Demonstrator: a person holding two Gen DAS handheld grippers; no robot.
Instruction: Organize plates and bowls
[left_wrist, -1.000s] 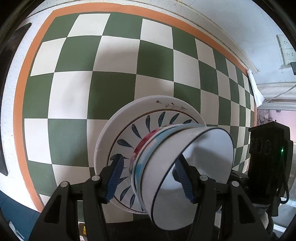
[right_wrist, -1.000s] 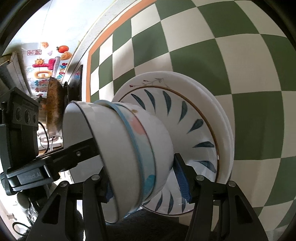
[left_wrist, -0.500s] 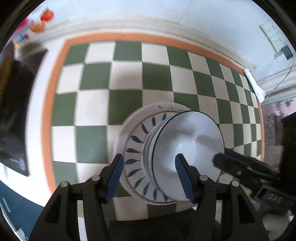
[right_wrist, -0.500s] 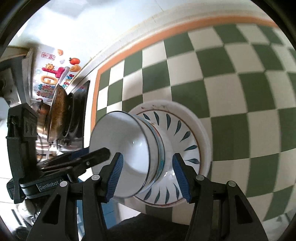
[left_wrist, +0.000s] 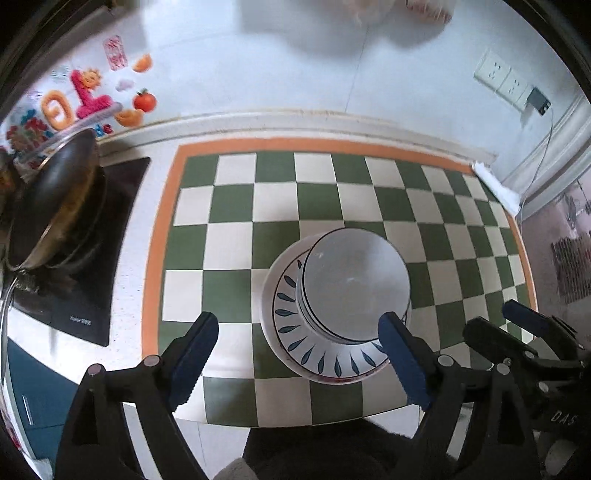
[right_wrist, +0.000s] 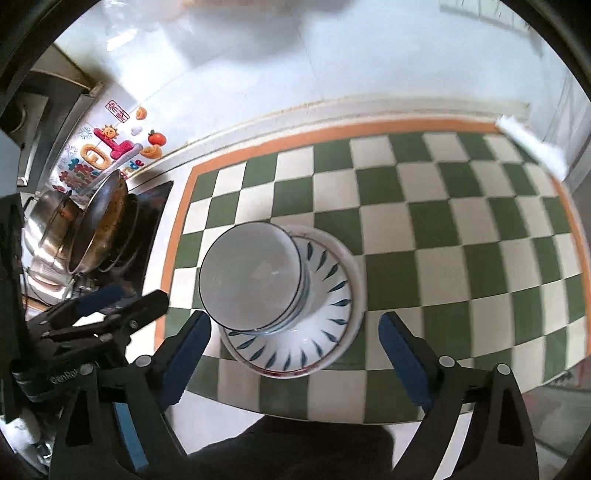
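Sockets (left_wrist: 503, 76) are shown only in the left view, a steel pot (right_wrist: 55, 218) only in the right. Both tools, left (left_wrist: 299, 354) and right (right_wrist: 295, 354), are opening, empty, above bowls (left_wrist: 354, 286) stacked on plates (left_wrist: 295, 343) on the worktop (left_wrist: 229, 206).

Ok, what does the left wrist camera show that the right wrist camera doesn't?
Only the left wrist view shows the wall sockets with a plugged-in charger, plus the right gripper at its right edge. Only the right wrist view shows the steel pot behind the pan, plus the left gripper at its left edge. Both show the stacked bowls on the leaf-patterned plate, on the green checkered mat, with the stove, the pan and the wall stickers. Both grippers' jaws are opening, gripping nothing.
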